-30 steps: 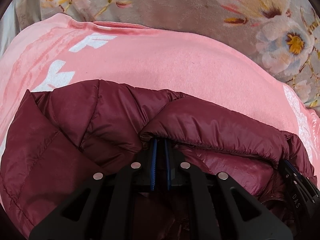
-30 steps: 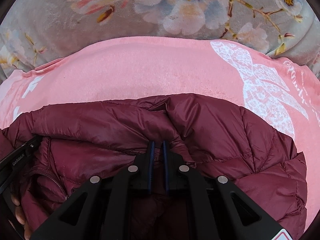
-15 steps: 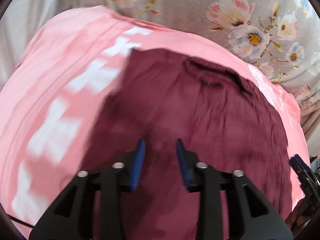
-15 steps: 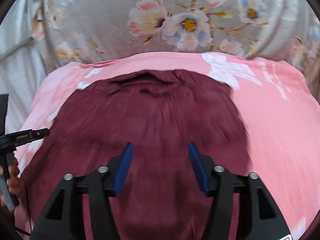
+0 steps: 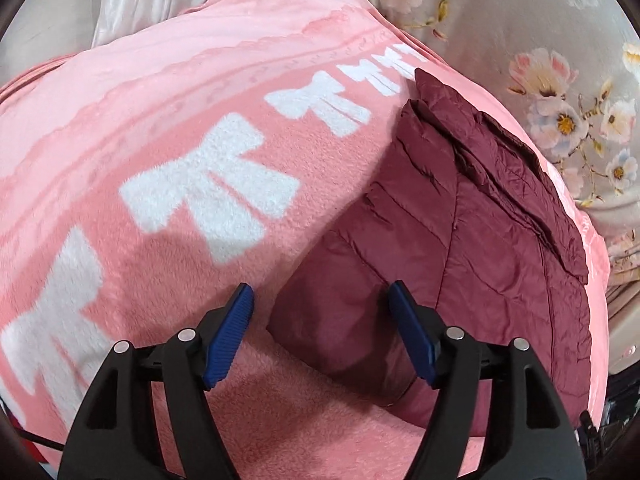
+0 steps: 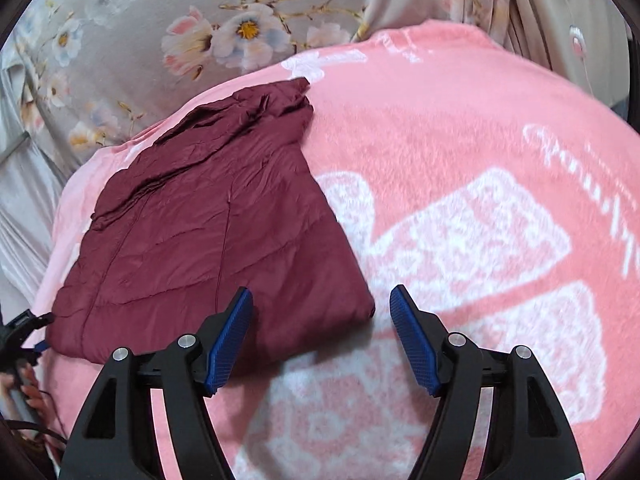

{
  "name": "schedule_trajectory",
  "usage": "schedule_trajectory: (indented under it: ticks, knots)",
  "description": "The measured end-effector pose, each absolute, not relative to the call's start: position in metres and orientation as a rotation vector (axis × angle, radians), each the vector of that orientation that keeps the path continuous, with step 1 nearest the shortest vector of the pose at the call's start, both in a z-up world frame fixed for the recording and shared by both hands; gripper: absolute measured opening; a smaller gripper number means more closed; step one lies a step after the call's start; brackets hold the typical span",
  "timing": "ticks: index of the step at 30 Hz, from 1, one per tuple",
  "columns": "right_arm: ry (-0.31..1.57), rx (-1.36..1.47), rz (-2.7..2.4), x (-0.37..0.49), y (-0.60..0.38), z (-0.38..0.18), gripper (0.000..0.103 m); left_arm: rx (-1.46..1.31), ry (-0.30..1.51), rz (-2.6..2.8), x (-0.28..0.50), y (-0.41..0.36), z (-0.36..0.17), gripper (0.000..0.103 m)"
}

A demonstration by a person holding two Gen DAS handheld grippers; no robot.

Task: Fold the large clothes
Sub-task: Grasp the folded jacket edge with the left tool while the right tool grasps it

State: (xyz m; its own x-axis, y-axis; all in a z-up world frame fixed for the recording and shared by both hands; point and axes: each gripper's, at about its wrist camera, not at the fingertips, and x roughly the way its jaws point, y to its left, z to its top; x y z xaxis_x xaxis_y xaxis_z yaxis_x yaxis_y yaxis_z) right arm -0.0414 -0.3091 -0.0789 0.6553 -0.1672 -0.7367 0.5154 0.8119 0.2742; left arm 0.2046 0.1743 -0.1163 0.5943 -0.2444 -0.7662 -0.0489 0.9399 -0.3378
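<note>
Folded maroon jacket (image 5: 472, 248) flat on pink blanket (image 5: 200, 160), collar end far; both claws opening, empty.

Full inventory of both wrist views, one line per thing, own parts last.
jacket: one, dark red, quilted, folded flat on the blanket
blanket: one, pink fleece with white bows and lettering, under the jacket
floral cloth: one, grey with pale flowers, beyond the blanket's far edge
left gripper: one, black with blue fingers, jaws opening, nothing gripped, over the jacket's near corner
right gripper: one, black with blue fingers, jaws opening, nothing gripped, over the jacket's other near corner
hand: part of one, at the right wrist view's left edge
</note>
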Motion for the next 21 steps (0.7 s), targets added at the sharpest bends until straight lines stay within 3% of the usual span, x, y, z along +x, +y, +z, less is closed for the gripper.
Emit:
schedule_trajectory:
  ticks: [3, 4, 6, 7, 8, 10, 13, 21]
  knots:
    - [0.777, 0.477, -0.403, -0.037, -0.306, -0.080, 0.069, -0.358, 0.926, -0.118, 0.203, 0.171, -0.117, 0.066]
    - [0.780, 0.474, -0.405, -0.035, -0.305, -0.081, 0.068, -0.367, 0.929, -0.133, 0.204, 0.169, -0.118, 0.058]
    - [0.778, 0.472, -0.399, -0.034, -0.302, -0.082, 0.053, -0.388, 0.939, -0.148, 0.203, 0.168, -0.117, 0.046]
    - [0.778, 0.474, -0.398, -0.034, -0.301, -0.081, 0.041, -0.403, 0.948, -0.174, 0.203, 0.167, -0.116, 0.029]
    - [0.777, 0.477, -0.395, -0.034, -0.300, -0.082, 0.031, -0.414, 0.956, -0.191, 0.203, 0.166, -0.115, 0.020]
    - [0.765, 0.486, -0.386, -0.037, -0.299, -0.080, 0.013, -0.410, 0.951, -0.210, 0.199, 0.165, -0.109, 0.010]
    - [0.716, 0.484, -0.384, -0.045, -0.295, -0.070, 0.005, -0.402, 0.914, -0.246, 0.186, 0.164, -0.093, 0.007]
    - [0.519, 0.287, -0.362, -0.098, -0.267, -0.005, 0.003, -0.407, 0.776, -0.392, 0.124, 0.176, -0.027, 0.004]
